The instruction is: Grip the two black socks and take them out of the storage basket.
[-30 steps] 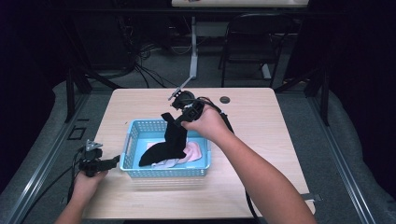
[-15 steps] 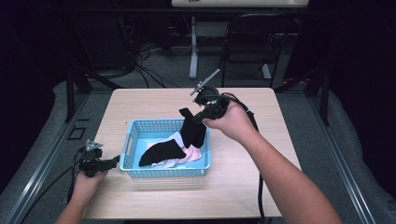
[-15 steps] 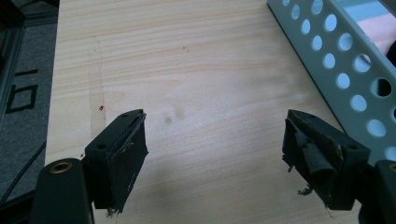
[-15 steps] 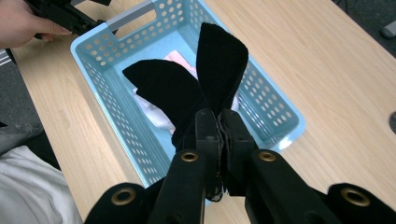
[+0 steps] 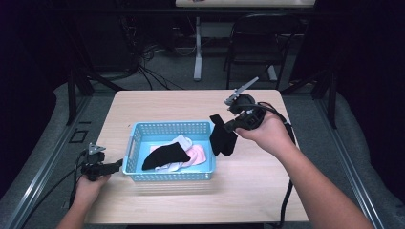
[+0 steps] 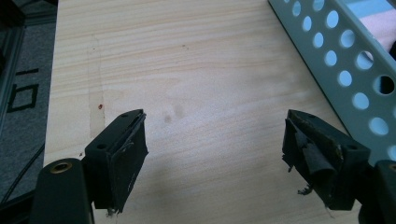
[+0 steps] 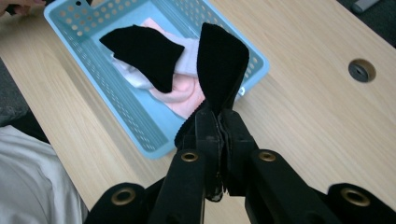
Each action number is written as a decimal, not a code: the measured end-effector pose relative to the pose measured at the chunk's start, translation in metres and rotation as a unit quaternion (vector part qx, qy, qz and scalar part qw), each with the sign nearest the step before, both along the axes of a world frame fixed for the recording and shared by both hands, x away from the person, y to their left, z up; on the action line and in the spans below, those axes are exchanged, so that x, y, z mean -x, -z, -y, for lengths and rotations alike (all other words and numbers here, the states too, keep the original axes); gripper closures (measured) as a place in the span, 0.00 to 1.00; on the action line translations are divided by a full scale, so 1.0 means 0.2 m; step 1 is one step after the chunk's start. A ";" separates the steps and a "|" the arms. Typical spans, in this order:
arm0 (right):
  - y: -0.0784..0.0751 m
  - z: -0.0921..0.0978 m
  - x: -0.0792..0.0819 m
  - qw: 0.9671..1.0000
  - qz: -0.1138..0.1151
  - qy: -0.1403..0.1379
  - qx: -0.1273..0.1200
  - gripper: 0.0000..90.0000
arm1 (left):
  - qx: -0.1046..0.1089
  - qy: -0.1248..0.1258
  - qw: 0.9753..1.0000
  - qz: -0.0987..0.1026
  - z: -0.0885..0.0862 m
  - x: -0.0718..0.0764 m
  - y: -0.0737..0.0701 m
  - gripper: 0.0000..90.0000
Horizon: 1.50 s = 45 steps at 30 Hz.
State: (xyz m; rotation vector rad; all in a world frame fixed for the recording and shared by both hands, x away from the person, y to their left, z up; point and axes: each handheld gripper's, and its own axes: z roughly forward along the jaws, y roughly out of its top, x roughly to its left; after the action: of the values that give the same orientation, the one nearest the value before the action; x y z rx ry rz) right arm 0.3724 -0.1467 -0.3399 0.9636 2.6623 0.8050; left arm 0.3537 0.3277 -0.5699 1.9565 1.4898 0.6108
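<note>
past the basket [image 5: 168,176] rim, right tool [image 5: 229,125] now clamps black sock [image 5: 222,137], carried out; left tool [image 5: 117,165] idles open on worktop [image 5: 248,191].

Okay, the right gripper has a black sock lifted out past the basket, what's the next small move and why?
Probably lower the black sock onto the bare table right of the blue basket and open. The right gripper is shut on it, it hangs outside the basket's right wall, and the left gripper waits open.

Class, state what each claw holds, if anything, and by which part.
The right claw pinches a black sock by one bunched end. The left claw holds nothing.
</note>
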 end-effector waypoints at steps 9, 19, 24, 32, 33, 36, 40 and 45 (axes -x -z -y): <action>0.09 0.13 0.05 1.000 -0.014 0.022 -0.007 0.97 | -0.002 -0.001 1.000 -0.001 0.00 0.00 0.00 0.24; 0.31 0.12 0.07 0.999 -0.040 0.021 -0.001 0.97 | -0.004 -0.001 1.000 -0.003 0.00 0.00 0.01 0.24; 0.43 0.14 0.04 0.998 -0.048 0.034 0.006 0.97 | -0.002 -0.001 1.000 -0.003 0.00 0.00 0.00 0.24; 0.59 0.27 -0.06 0.994 -0.056 0.091 0.024 0.97 | -0.003 -0.001 1.000 -0.004 0.00 0.00 0.01 0.24; 0.60 0.30 -0.07 0.993 -0.057 0.104 0.020 0.97 | -0.003 -0.001 1.000 -0.003 0.00 0.00 0.01 0.24; 0.65 0.37 -0.11 0.990 -0.060 0.129 0.021 0.97 | -0.003 -0.001 1.000 -0.004 0.00 0.00 0.01 0.24; 0.70 0.45 -0.14 0.984 -0.076 0.162 0.018 0.96 | -0.004 0.000 1.000 -0.004 0.00 0.00 0.01 0.24; 0.72 0.51 -0.16 0.980 -0.075 0.181 0.016 0.87 | -0.004 -0.001 1.000 -0.005 0.01 0.00 0.01 0.24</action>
State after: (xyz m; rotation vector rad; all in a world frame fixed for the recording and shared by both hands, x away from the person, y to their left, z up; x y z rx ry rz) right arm 0.4051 -0.2482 -0.4837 1.4952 2.4923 0.6263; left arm 0.3539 0.3265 -0.5718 1.9680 1.4971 0.6087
